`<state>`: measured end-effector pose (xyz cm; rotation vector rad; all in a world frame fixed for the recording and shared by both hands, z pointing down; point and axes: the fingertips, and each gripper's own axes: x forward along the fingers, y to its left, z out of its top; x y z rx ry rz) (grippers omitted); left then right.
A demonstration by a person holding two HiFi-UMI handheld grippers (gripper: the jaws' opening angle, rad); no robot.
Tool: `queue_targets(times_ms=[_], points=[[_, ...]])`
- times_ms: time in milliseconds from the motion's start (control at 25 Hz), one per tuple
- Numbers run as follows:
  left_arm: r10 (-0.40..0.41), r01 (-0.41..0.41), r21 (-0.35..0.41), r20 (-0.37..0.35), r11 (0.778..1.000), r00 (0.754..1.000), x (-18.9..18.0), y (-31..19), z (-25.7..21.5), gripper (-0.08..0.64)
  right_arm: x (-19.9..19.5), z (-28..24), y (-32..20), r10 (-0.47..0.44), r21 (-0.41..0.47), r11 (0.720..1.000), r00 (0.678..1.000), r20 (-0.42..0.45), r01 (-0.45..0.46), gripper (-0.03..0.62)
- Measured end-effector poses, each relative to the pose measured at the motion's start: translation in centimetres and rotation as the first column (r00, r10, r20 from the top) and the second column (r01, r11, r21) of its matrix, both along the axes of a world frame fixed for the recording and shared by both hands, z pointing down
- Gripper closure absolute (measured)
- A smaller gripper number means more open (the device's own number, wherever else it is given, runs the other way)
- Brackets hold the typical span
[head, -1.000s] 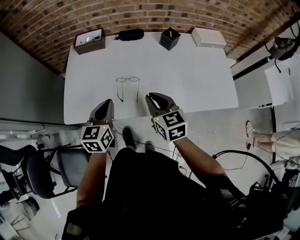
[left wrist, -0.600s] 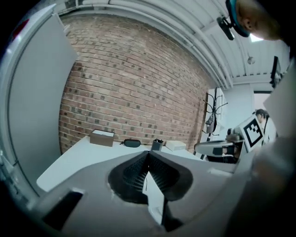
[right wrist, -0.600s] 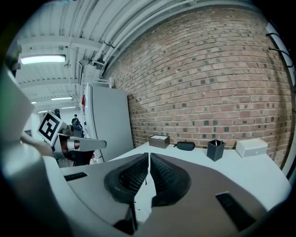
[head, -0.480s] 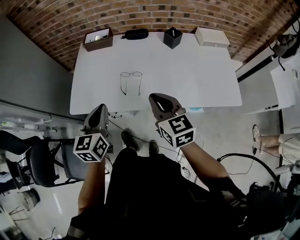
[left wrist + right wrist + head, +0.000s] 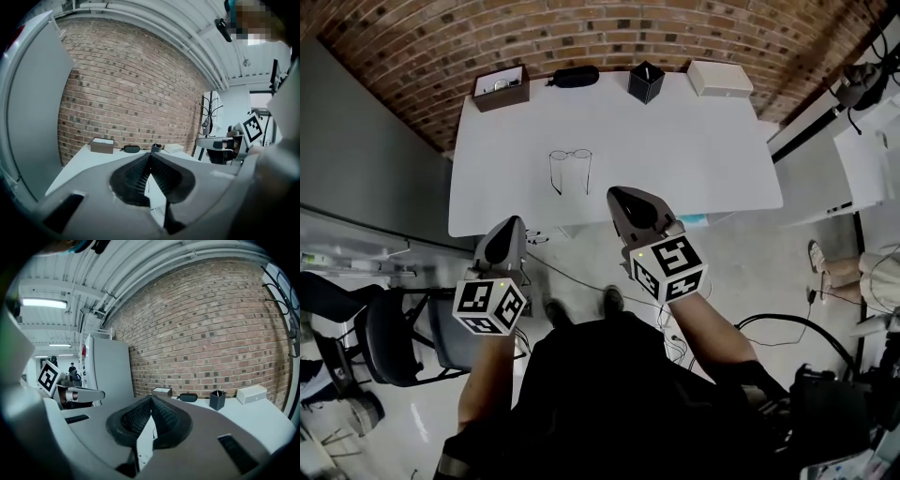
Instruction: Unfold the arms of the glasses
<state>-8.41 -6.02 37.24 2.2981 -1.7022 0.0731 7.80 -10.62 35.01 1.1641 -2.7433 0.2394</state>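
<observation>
The thin-framed glasses (image 5: 570,167) lie on the white table (image 5: 694,150), left of its middle, lenses toward the brick wall and both arms spread out toward me. My left gripper (image 5: 508,231) hangs off the table's near edge, below and left of the glasses, shut with nothing in it. My right gripper (image 5: 620,196) sits at the near edge, right of the glasses and apart from them, also shut and empty. In the left gripper view the jaws (image 5: 150,155) meet at the tip; in the right gripper view the jaws (image 5: 151,397) do the same.
Along the table's far edge stand a brown box (image 5: 500,87), a black glasses case (image 5: 575,76), a black pen holder (image 5: 646,82) and a white box (image 5: 720,78). A black chair (image 5: 384,337) stands at lower left. Another person's legs (image 5: 853,272) show at right.
Both grippers have drawn back from the glasses toward me and risen. The right gripper's jaws have closed. The glasses stay where they were, arms spread.
</observation>
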Motion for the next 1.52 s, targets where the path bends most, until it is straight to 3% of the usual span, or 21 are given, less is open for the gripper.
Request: queue_targets(times_ms=[360, 760, 1240, 1520], points=[[0.036, -0.035, 0.051, -0.020, 0.998, 0.999, -3.8, 2.0, -1.9, 0.549, -3.6, -1.1, 2.1, 0.048, 0.020, 0.999, 0.999, -0.011, -0.048, 0.583], [0.061, -0.057, 0.096, -0.035, 0.994, 0.998, -5.3, 1.6, -3.9, 0.549, -3.3, -2.9, 1.5, 0.123, 0.053, 0.991, 0.992, -0.014, -0.122, 0.584], [0.029, -0.023, 0.092, -0.060, 0.995, 0.998, -6.7, 0.5, -4.4, 0.549, -3.5, -3.5, 0.8, 0.123, 0.061, 0.991, 0.992, 0.003, -0.123, 0.584], [0.025, -0.017, 0.127, -0.058, 0.992, 0.998, -6.7, 0.5, -5.2, 0.549, -3.7, -3.9, 0.8, 0.125, 0.065, 0.990, 0.992, 0.005, -0.125, 0.584]])
